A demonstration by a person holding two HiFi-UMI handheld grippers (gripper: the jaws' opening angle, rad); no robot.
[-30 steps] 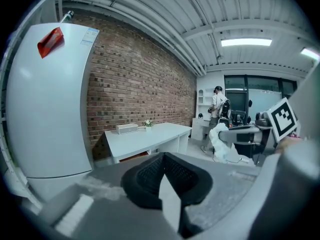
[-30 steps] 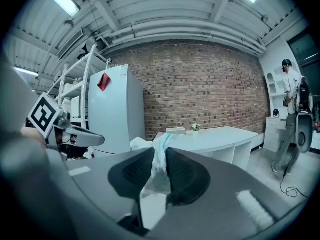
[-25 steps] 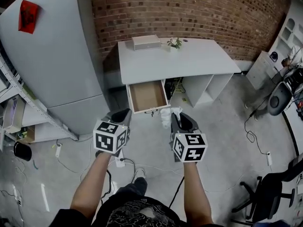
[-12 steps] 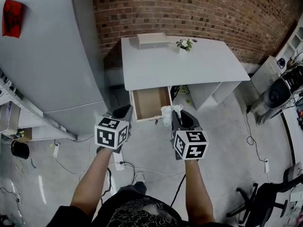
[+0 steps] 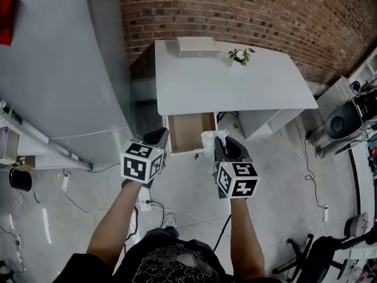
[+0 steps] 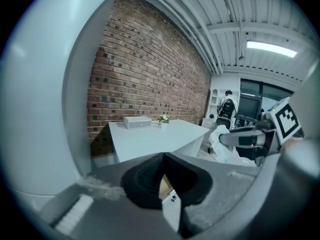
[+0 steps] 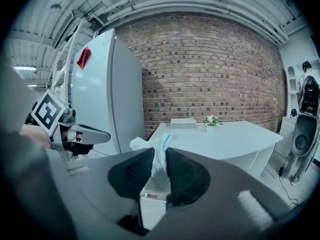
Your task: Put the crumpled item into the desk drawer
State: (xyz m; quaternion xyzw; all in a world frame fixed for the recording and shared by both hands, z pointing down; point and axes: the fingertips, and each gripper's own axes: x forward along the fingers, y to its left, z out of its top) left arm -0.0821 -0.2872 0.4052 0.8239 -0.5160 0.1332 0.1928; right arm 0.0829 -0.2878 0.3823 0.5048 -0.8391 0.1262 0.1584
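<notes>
A white desk stands against the brick wall, with its drawer pulled open and bare inside. My right gripper is shut on the crumpled white item, just right of the drawer's front corner. In the right gripper view the crumpled item is pinched between the black pads and pokes out above them. My left gripper hovers just left of the drawer front. Its jaws meet at the tips with nothing between them.
A tall grey cabinet stands close on the left of the desk. On the desk are a white box and a small plant. Cables and a power strip lie on the floor. An office chair is at the lower right.
The desk and open drawer have come closer. Both grippers now sit at the drawer's front edge, the right one still holding the crumpled item.
</notes>
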